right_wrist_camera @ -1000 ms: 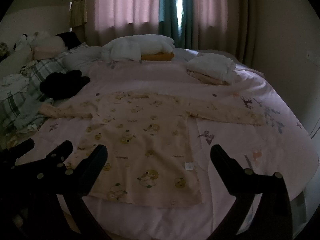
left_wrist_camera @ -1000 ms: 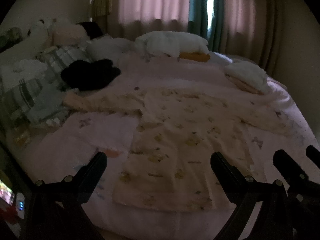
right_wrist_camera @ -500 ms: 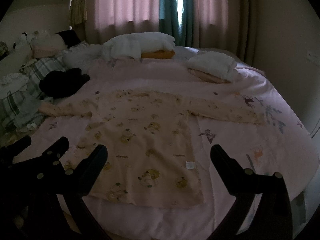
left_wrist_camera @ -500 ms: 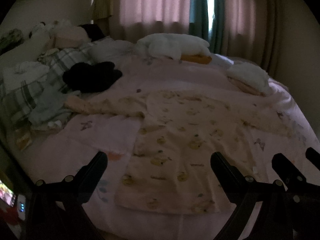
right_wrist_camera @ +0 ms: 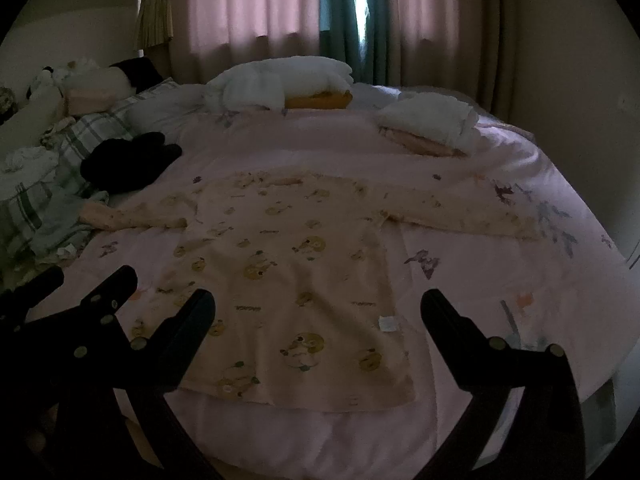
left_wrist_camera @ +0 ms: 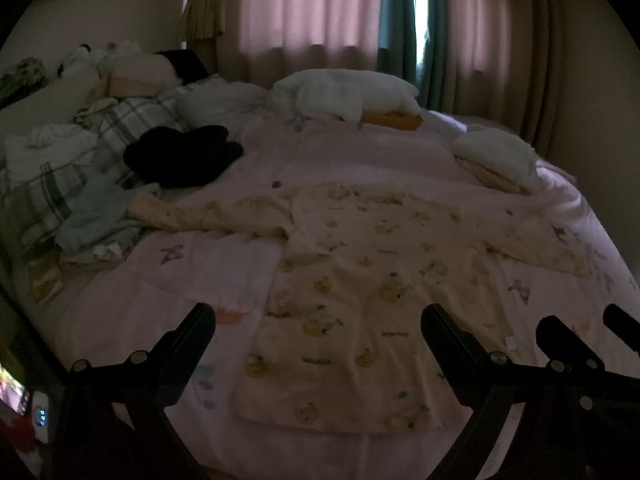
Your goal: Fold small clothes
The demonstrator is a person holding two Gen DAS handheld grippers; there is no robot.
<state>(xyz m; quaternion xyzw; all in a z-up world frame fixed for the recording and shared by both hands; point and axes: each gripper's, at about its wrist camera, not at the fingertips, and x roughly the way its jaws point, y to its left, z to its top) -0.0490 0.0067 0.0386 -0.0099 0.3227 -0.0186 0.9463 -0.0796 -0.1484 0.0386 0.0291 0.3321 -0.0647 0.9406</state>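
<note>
While hovering wide open and empty, left gripper (left_wrist_camera: 316, 332) and right gripper (right_wrist_camera: 316, 316) facing shirt (right_wrist_camera: 288, 276) lying flat just ahead, sleeves running crosswise, hem nearest, neither nearer.

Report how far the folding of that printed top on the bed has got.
Done: the printed top lies spread flat on the pink bedspread, both sleeves out to the sides. In hand: nothing; the left claw and right claw are both open above its hem, gripping no cloth. Left: every fold, since no sleeve or side is turned in.
</note>
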